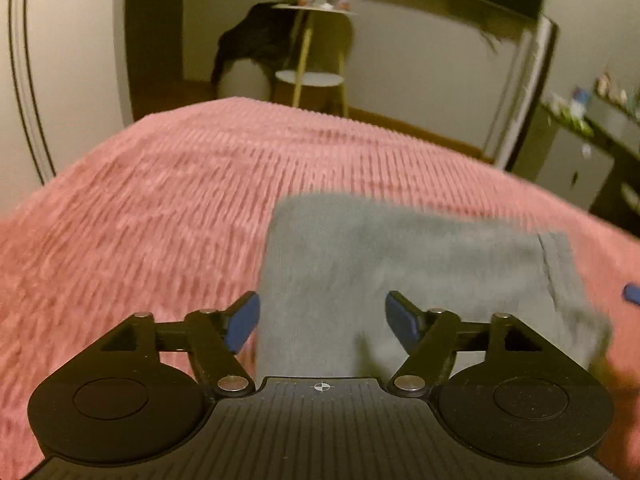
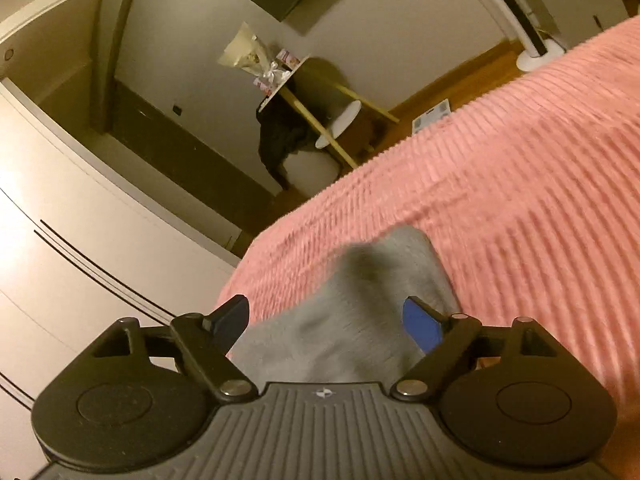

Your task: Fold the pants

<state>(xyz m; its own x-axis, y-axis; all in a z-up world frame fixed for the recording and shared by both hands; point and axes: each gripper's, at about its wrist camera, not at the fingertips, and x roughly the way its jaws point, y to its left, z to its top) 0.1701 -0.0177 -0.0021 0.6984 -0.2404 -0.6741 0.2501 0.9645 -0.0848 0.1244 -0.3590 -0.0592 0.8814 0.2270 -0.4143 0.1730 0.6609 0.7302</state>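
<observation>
Grey pants lie folded into a compact block on a pink ribbed bedspread. My left gripper is open just above the near edge of the block, holding nothing. In the right wrist view the same grey pants lie under my right gripper, which is open and empty, tilted, over the bedspread. A blue pad of the right gripper shows at the right edge of the left wrist view. Both views are blurred.
A small wooden side table with a dark garment draped by it stands beyond the bed's far edge. A white wardrobe stands to the left of the bed, and a dark cabinet to the right.
</observation>
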